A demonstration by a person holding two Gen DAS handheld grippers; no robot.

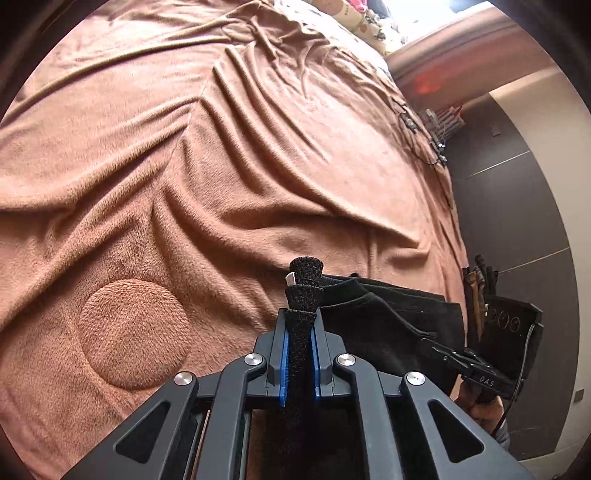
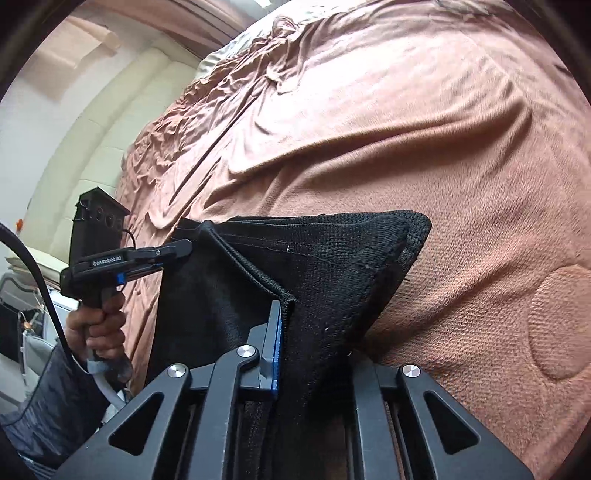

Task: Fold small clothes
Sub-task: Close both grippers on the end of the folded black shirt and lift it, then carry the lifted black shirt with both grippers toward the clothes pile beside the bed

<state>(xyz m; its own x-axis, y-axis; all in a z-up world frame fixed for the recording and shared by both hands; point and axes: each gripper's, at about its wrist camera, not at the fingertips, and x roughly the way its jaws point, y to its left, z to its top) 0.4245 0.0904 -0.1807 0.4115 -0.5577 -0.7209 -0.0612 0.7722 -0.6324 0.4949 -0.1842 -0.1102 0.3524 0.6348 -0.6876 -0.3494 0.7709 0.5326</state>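
A small black knit garment (image 1: 384, 314) hangs stretched between my two grippers above the brown bed blanket (image 1: 184, 166). My left gripper (image 1: 300, 314) is shut on one edge of it; a bunched black band with a white tag sticks up between the fingers. My right gripper (image 2: 286, 306) is shut on the other edge, and the cloth (image 2: 332, 266) drapes over its right finger and hides it. The right gripper also shows in the left wrist view (image 1: 439, 347), and the left gripper in the right wrist view (image 2: 181, 249), each clamped on the garment.
The wrinkled brown fleece blanket (image 2: 406, 129) covers the bed, with a round embossed patch (image 1: 133, 332). Patterned bedding (image 1: 369, 26) lies at the far end. A cable (image 1: 424, 140) lies near the bed's right edge, beside dark floor (image 1: 517, 221).
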